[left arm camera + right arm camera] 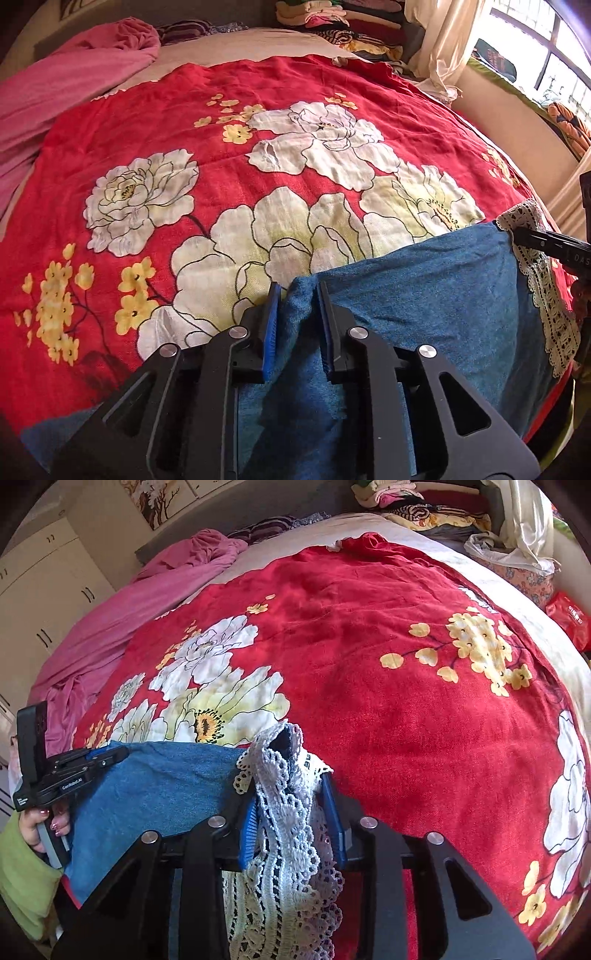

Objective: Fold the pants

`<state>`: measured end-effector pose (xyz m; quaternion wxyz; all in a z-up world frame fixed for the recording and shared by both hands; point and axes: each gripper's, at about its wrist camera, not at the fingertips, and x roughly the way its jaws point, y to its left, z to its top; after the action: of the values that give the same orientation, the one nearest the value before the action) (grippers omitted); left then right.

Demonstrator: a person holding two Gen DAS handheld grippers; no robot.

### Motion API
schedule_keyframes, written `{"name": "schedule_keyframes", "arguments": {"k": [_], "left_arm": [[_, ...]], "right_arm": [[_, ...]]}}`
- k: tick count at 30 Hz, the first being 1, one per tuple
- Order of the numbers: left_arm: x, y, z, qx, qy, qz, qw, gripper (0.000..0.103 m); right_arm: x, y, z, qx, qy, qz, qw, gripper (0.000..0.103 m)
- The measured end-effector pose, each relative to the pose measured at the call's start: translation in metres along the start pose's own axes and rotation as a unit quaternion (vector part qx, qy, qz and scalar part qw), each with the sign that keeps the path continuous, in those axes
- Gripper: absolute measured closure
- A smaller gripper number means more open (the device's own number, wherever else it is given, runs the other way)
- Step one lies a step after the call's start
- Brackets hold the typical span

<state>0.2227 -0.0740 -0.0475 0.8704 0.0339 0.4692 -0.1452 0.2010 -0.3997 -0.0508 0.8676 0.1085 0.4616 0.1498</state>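
Blue denim pants [424,295] with a white lace trim [539,280] lie at the near edge of a bed. My left gripper [299,295] is shut on a raised fold of denim at the pants' left upper edge; the fabric fills the gap between the blue pads. In the right wrist view my right gripper [288,801] is shut on the bunched lace trim [291,830], lifted off the bed, with the denim [166,786] stretching left to the left gripper [107,757]. A hand [40,819] in a green sleeve holds that tool. The right gripper's tip [546,240] shows at the lace.
A red floral bedspread [184,110] covers the bed beyond the pants. A pink sheet [55,92] is heaped at the far left. Stacked clothes [332,18] and a curtain [443,37] stand at the back, white wardrobes [44,590] at the left, a red packet [569,620] at the right.
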Motion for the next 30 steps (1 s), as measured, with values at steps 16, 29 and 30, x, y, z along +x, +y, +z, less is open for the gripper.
{"name": "schedule_keyframes", "arguments": {"k": [16,29,30], "left_arm": [[-0.095,-0.003,-0.049,-0.032,-0.05,0.05,0.997,0.043],[-0.132,-0.021,-0.083,-0.027,-0.064,0.046,0.9965,0.018],[-0.132,-0.023,-0.084,-0.025,-0.064,0.045,0.9966,0.017]], "right_arm": [[-0.098,0.044,-0.049,-0.011,-0.087,-0.036,0.996,0.041],[-0.117,0.099,-0.091,-0.072,-0.084,-0.055,0.992,0.031],[-0.116,0.102,-0.093,-0.076,-0.081,-0.053,0.992,0.031]]}}
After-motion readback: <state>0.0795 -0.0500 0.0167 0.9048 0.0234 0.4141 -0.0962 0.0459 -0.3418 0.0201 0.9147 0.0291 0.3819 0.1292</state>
